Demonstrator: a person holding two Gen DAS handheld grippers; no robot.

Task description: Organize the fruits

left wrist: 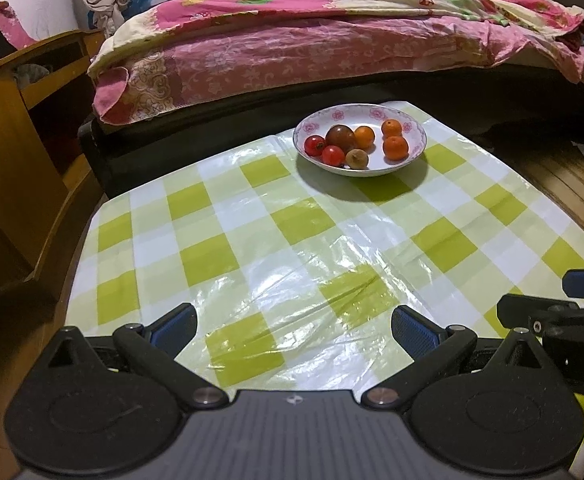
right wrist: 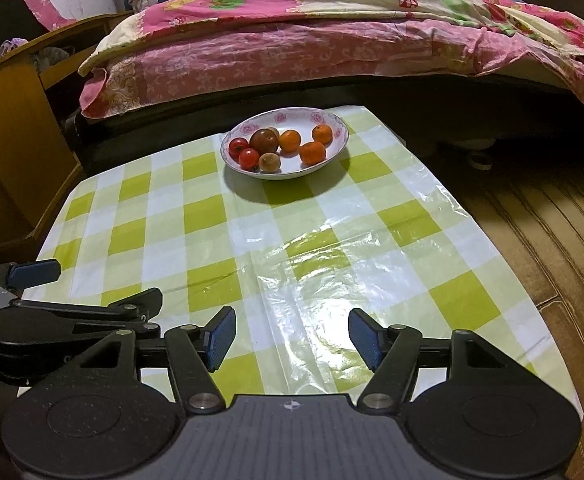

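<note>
A white floral plate [left wrist: 415, 126] stands at the far end of the green-checked table [left wrist: 252, 240]. It holds three small oranges [left wrist: 395, 147], two red tomatoes [left wrist: 333, 155], a dark red-brown tomato [left wrist: 340, 136] and a small brown fruit [left wrist: 357, 158]. The plate also shows in the right wrist view [right wrist: 337, 124], with the oranges [right wrist: 312, 152] and tomatoes [right wrist: 248, 158]. My left gripper [left wrist: 293, 326] is open and empty over the near table edge. My right gripper [right wrist: 292, 338] is open and empty beside it.
A bed with a pink quilt [left wrist: 311, 48] runs along the far side of the table. A wooden cabinet [left wrist: 20, 128] stands at the left. Wooden floor [right wrist: 551, 220] lies to the right of the table.
</note>
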